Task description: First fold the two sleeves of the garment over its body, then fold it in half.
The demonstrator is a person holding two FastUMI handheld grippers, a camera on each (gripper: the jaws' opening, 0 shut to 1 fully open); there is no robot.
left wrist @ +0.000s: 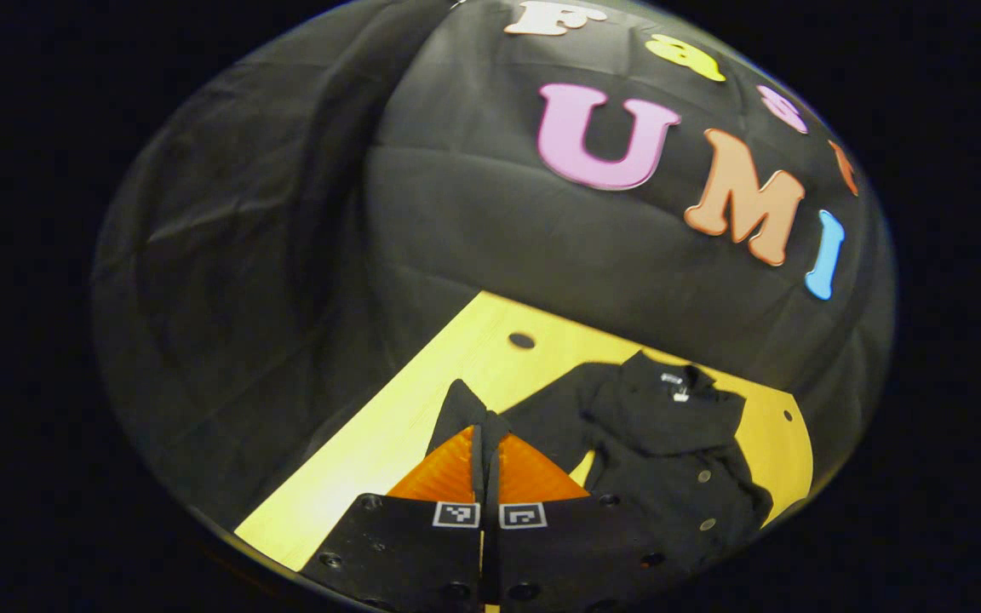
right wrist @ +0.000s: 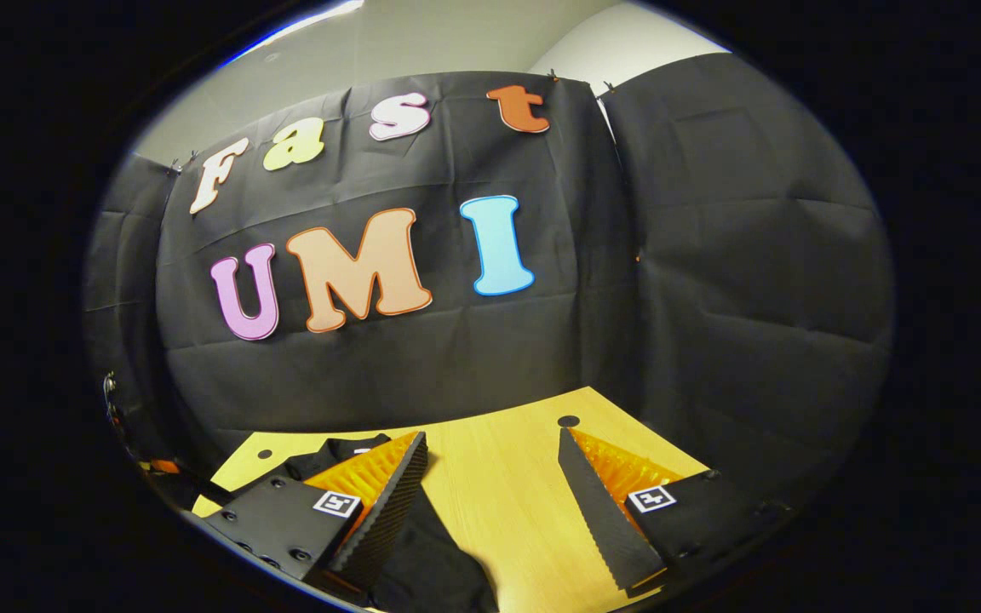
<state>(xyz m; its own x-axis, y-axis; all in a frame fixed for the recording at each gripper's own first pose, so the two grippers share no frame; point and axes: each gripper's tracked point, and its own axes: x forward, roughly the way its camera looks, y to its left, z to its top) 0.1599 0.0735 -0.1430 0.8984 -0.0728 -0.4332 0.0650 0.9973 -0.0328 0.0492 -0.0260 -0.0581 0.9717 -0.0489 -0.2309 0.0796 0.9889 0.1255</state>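
The black buttoned garment lies on the yellow table with its collar toward the booth wall. In the left gripper view, my left gripper is shut on one sleeve. Dark fabric shows pinched between the orange fingers and the sleeve end sticks up just past the tips. In the right gripper view, my right gripper stands open above the table, with nothing between its wide-apart fingers. Part of the garment lies under and beside its left finger.
The black cloth wall closes off the table's far side in both views. Small round holes mark the tabletop near the back edge. Bare wood stretches to the left of the garment in the left gripper view.
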